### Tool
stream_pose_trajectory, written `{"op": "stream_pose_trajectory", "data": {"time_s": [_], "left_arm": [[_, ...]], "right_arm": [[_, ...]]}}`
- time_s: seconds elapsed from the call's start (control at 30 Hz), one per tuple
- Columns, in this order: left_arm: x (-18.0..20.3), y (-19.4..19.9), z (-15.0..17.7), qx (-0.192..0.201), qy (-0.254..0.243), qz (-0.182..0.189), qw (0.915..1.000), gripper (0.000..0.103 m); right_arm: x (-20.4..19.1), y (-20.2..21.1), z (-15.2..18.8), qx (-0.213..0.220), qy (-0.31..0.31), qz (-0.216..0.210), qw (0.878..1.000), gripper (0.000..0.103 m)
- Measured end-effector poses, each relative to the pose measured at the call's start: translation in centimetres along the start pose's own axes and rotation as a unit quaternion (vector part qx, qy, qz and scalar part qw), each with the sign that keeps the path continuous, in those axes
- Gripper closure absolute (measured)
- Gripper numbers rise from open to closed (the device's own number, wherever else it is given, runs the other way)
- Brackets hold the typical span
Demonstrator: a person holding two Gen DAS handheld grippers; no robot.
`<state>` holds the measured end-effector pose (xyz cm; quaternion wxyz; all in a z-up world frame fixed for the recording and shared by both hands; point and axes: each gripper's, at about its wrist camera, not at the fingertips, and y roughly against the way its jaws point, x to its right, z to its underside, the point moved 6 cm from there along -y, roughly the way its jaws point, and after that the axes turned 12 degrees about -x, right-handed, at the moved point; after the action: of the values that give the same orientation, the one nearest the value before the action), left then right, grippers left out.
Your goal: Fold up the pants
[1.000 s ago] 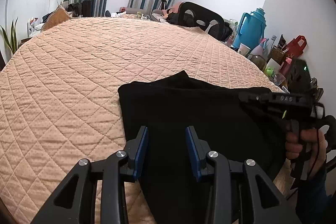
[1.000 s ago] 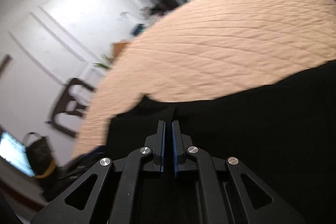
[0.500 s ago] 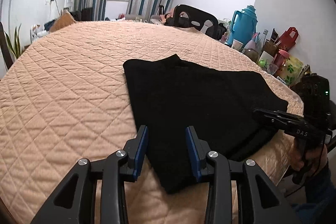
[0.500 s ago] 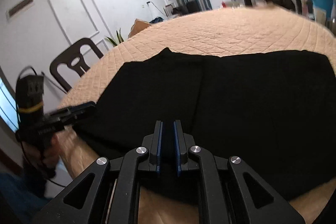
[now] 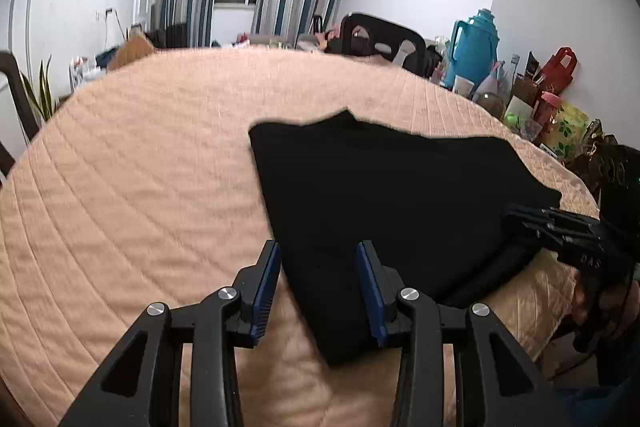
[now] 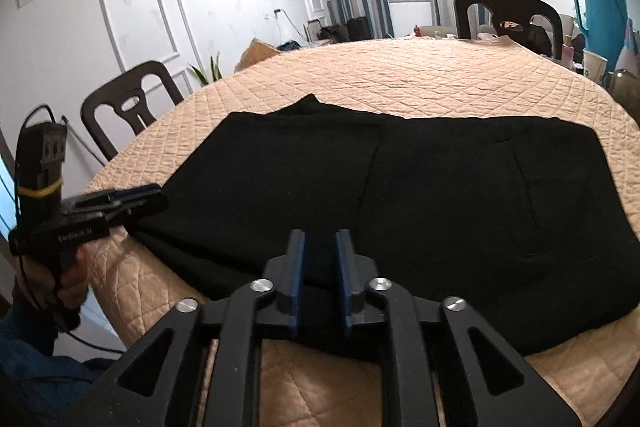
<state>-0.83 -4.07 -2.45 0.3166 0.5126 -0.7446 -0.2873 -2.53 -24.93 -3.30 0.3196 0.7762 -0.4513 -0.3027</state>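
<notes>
Black pants (image 5: 380,195) lie folded flat on the peach quilted table cover (image 5: 140,187), near its front edge; in the right wrist view the pants (image 6: 400,187) fill the middle. My left gripper (image 5: 318,255) is open and empty, above the pants' near left corner; it also shows in the right wrist view (image 6: 132,201) at the left edge of the pants. My right gripper (image 6: 319,251) has a narrow gap between its blue pads and holds nothing, just above the pants' front edge; it also shows in the left wrist view (image 5: 520,217).
A dark chair (image 6: 128,103) stands at the table's left side, another (image 6: 508,15) at the far end. A blue thermos (image 5: 474,47), cups, bottles and bags (image 5: 556,75) crowd the right side. The table's front edge drops off just below both grippers.
Both grippers have pulled back from the pants toward the table's front edge. The right gripper, shut before, has opened slightly. The pants now lie flat and released.
</notes>
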Motion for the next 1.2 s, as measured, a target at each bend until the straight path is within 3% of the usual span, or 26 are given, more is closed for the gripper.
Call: {"op": "stream_pose_trajectory", "data": {"time_s": [0.13,0.2,0.3,0.43,0.63,0.8,0.87,0.97,1.2], "left_arm": [[0.3,-0.2,-2.4,0.013,-0.01,0.003,0.9999,0.061],[0.4,-1.1,-3.0,0.004,-0.013,0.0,0.9999,0.061],[0.8,-2.6,-2.0,-0.028,-0.016,0.008,0.9994,0.061],[1.4,-2.0,-1.9,-0.024,-0.024,0.008,0.9994,0.061],[1.1,-2.8,-6.3,-0.021,-0.029,-0.012,0.9993,0.061],[-0.1,-6.5,-8.9,-0.067,-0.012,-0.023,0.9974,0.061],[-0.5,-8.0,-8.9,-0.088,-0.003,-0.021,0.9959,0.061],[-0.3,-7.7,-8.8,-0.08,-0.008,-0.03,0.9963,0.061],[0.8,-5.0,-6.1,-0.068,-0.013,-0.038,0.9969,0.061]], "right_arm": [[-0.3,0.1,-0.7,0.009,-0.004,-0.008,1.0,0.08],[-0.6,-0.7,-0.3,-0.012,0.003,-0.013,1.0,0.08],[-0.8,-0.4,0.6,-0.004,0.024,0.0,1.0,0.078],[-0.1,0.1,0.9,-0.009,0.009,-0.012,1.0,0.078],[0.4,-0.8,-3.8,-0.001,-0.029,-0.002,1.0,0.078],[0.6,-3.5,-7.7,-0.034,-0.048,0.006,0.998,0.078],[0.8,-5.0,-8.7,-0.053,-0.046,0.008,0.998,0.078],[1.8,-7.2,-8.5,-0.09,-0.06,0.018,0.994,0.078],[0.6,-3.8,-5.7,-0.051,-0.032,0.01,0.998,0.078]]}}
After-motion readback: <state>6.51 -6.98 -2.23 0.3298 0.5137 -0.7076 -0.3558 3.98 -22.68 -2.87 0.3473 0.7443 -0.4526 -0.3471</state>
